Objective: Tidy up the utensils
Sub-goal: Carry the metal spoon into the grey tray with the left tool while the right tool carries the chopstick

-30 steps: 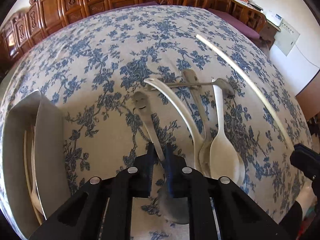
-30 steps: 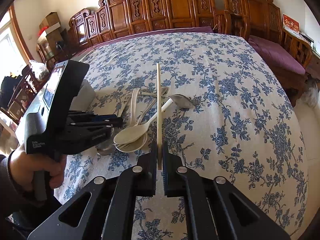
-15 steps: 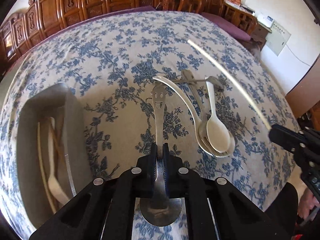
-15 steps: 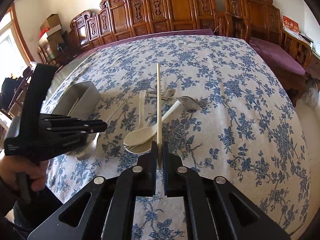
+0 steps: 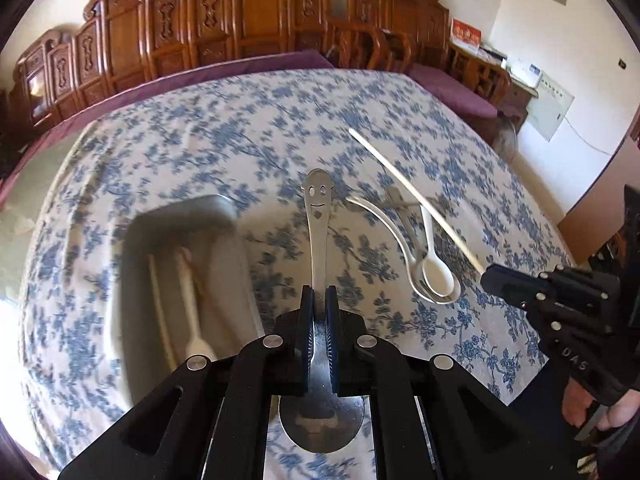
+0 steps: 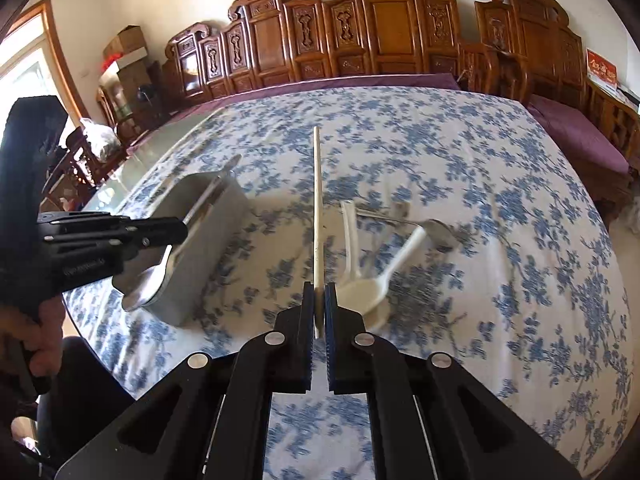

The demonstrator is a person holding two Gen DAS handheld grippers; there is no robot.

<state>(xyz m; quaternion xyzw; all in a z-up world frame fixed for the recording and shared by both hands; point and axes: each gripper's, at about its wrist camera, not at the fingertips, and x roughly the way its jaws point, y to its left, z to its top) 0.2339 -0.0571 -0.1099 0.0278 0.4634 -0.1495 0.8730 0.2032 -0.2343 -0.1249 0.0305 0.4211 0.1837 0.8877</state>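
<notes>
My left gripper (image 5: 319, 294) is shut on a steel spoon (image 5: 318, 216) with a smiley face on its handle and holds it in the air above the table. My right gripper (image 6: 319, 292) is shut on a pale chopstick (image 6: 317, 200) that points away from me; the chopstick also shows in the left wrist view (image 5: 412, 196). A metal tray (image 5: 136, 280) lies to the left with a chopstick and a white spoon (image 5: 192, 300) inside. A pile of white and steel spoons (image 5: 434, 276) lies on the blue floral tablecloth (image 5: 240, 140), right of centre.
Carved wooden chairs (image 6: 360, 32) line the table's far side. A purple cloth edges the far rim. The tray also shows in the right wrist view (image 6: 208, 240), left of the chopstick, with the left gripper (image 6: 176, 230) above it.
My left gripper has lifted the steel spoon off the table and swung toward the tray. My right gripper has risen with the chopstick. Both views have tilted up.
</notes>
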